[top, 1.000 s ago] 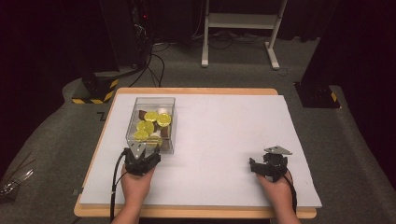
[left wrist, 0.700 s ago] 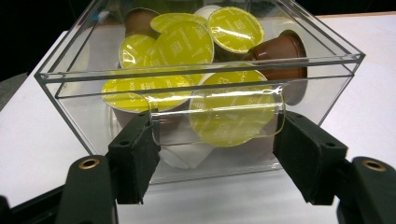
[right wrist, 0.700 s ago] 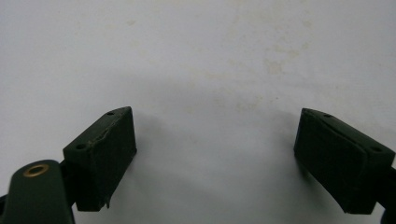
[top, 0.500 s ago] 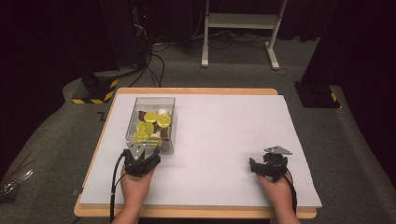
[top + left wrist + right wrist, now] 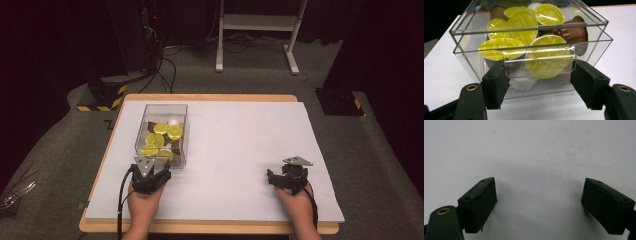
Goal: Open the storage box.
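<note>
Two tongs are sitting low over the white sheet covering the desk (image 5: 240, 130), one in each of your hands. Your left tongs (image 5: 150, 172) are pointing at the near wall of the clear plastic box (image 5: 162, 107), which is standing on the left part of the desk — in the left gripper view their jaws are standing apart on either side of a small clear tab (image 5: 539, 62) jutting from that wall, the pads just beside its edges; whether they are pressing on it I cannot tell. Inside the box, yellow-lidded coffee capsules (image 5: 522, 21) are lying heaped with a few brown ones (image 5: 574, 31) and a white one beneath. Your right tongs (image 5: 289, 176) are resting well apart from the box, near the right front of the desk — their jaws are gaping wide over bare sheet.
</note>
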Tool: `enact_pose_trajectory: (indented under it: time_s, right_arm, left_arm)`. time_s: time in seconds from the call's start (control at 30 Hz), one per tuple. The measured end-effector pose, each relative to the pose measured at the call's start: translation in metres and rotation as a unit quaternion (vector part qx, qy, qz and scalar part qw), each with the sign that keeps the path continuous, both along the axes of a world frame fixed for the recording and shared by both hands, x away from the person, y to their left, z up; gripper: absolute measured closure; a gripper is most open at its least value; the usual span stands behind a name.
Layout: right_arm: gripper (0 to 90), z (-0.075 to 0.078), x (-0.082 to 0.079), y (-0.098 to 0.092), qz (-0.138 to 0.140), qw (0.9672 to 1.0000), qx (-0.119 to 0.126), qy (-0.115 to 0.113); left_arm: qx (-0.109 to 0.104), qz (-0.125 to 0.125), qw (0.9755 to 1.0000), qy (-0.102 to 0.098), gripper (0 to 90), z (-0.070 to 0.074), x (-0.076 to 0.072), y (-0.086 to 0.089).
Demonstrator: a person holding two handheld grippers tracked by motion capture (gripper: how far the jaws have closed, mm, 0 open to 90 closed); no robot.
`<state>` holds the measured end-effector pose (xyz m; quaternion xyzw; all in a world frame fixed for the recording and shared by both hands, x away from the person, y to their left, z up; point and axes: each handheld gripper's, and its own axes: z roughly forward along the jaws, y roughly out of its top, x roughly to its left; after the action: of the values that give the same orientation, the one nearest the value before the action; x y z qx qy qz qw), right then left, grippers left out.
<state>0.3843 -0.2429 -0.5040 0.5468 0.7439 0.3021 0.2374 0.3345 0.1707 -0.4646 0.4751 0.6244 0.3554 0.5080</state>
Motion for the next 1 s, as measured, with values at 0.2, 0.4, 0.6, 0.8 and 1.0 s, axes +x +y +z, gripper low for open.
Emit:
enact_pose_trajectory:
  time_s: [0.2,0.4,0.6,0.8,1.0]
  right_arm:
    - [13.0,0.000,0.000,0.000,0.000,1.0000,0.000,0.000]
    - [13.0,0.000,0.000,0.000,0.000,1.0000,0.000,0.000]
    - [13.0,0.000,0.000,0.000,0.000,1.0000,0.000,0.000]
    - [13.0,0.000,0.000,0.000,0.000,1.0000,0.000,0.000]
    - [13.0,0.000,0.000,0.000,0.000,1.0000,0.000,0.000]
  left_arm:
    - [0.002,-0.004,1.0000,0.000,32.7,0.000,-0.008,0.001]
    - [-0.002,-0.003,1.0000,-0.002,32.7,-0.001,-0.011,0.000]
    - [-0.001,-0.003,1.0000,-0.002,32.7,-0.001,-0.017,0.000]
    - [-0.001,-0.003,1.0000,-0.002,32.7,-0.001,-0.020,-0.001]
    - [-0.003,-0.004,1.0000,-0.005,32.7,-0.001,-0.027,0.000]
